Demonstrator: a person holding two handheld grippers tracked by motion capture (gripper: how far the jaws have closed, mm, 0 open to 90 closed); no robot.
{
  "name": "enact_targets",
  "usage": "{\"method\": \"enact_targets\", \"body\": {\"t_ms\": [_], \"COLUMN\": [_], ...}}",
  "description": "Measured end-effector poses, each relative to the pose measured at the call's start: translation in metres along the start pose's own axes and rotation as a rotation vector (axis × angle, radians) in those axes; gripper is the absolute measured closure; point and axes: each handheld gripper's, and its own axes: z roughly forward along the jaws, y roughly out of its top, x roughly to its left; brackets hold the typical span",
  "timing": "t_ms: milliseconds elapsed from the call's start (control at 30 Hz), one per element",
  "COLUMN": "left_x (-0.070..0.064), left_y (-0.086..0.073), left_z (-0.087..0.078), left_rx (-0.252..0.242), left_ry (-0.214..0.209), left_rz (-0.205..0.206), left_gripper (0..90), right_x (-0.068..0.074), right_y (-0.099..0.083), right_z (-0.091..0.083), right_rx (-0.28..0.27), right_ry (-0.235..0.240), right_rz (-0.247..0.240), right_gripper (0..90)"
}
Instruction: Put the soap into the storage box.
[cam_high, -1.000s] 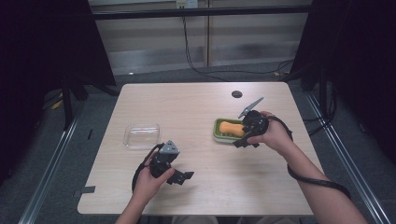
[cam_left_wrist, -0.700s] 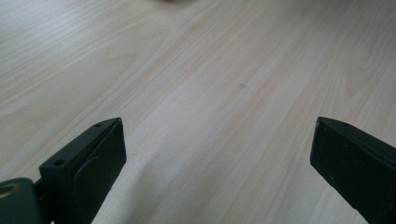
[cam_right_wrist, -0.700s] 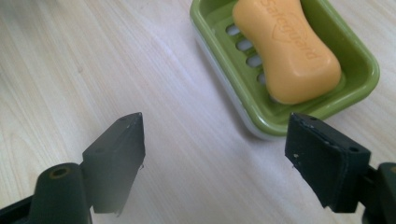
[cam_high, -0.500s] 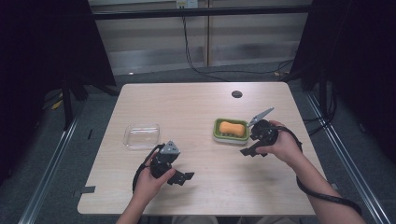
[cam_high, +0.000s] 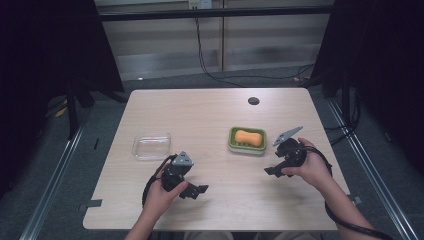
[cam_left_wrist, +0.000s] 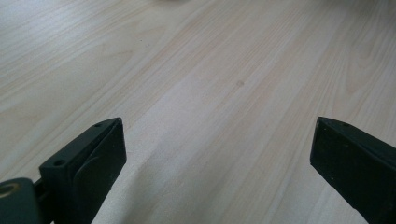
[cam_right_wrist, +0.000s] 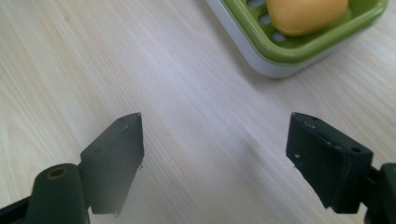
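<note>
An orange bar of soap (cam_high: 248, 137) (cam_right_wrist: 306, 14) lies in a green soap dish (cam_high: 246, 146) (cam_right_wrist: 261, 44) right of the table's middle. My right gripper (cam_high: 272, 169) (cam_right_wrist: 215, 158) hovers low over bare wood just right of and nearer than the dish, jaws wide apart and holding nothing. My left gripper (cam_high: 197, 190) (cam_left_wrist: 217, 163) rests near the front edge at the left, open too, with plain tabletop between its jaws. A clear plastic lid (cam_high: 151, 145) lies flat on the table's left half, beyond the left hand.
The pale wooden table (cam_high: 210, 115) has a small round black cable hole (cam_high: 253, 101) near its far edge. Cables trail from both grippers past the forearms. Dark floor and metal rails border the table on both sides.
My right gripper has drawn back from the soap dish toward the near right and now sits lower over the table. The soap stays in the dish. The left gripper has barely moved.
</note>
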Motion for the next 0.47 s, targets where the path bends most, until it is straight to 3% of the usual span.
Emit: {"method": "enact_targets", "body": {"t_ms": [100,233,400,467], "left_x": [0.000,-0.001,-0.001,-0.002], "left_y": [0.000,-0.001,0.000,0.001], "left_z": [0.001,0.001,0.002,0.003], "left_rx": [-0.008,-0.008,0.004,0.000], "left_ry": [-0.002,-0.003,0.000,-0.005], "left_rz": [-0.003,-0.007,0.002,0.003], "left_gripper": [3.7,3.6,3.6,3.6], "right_x": [0.004,0.009,0.013,0.014], "right_y": [-0.009,-0.021,-0.036,-0.041], "right_z": [-0.002,-0.003,-0.007,-0.009], "right_rx": [-0.031,-0.058,-0.132,-0.124], "right_ry": [0.013,-0.032,-0.012,0.003], "right_rz": [0.028,0.010,0.059,0.053], "right_gripper": [18.9,18.7,18.1,17.8]}}
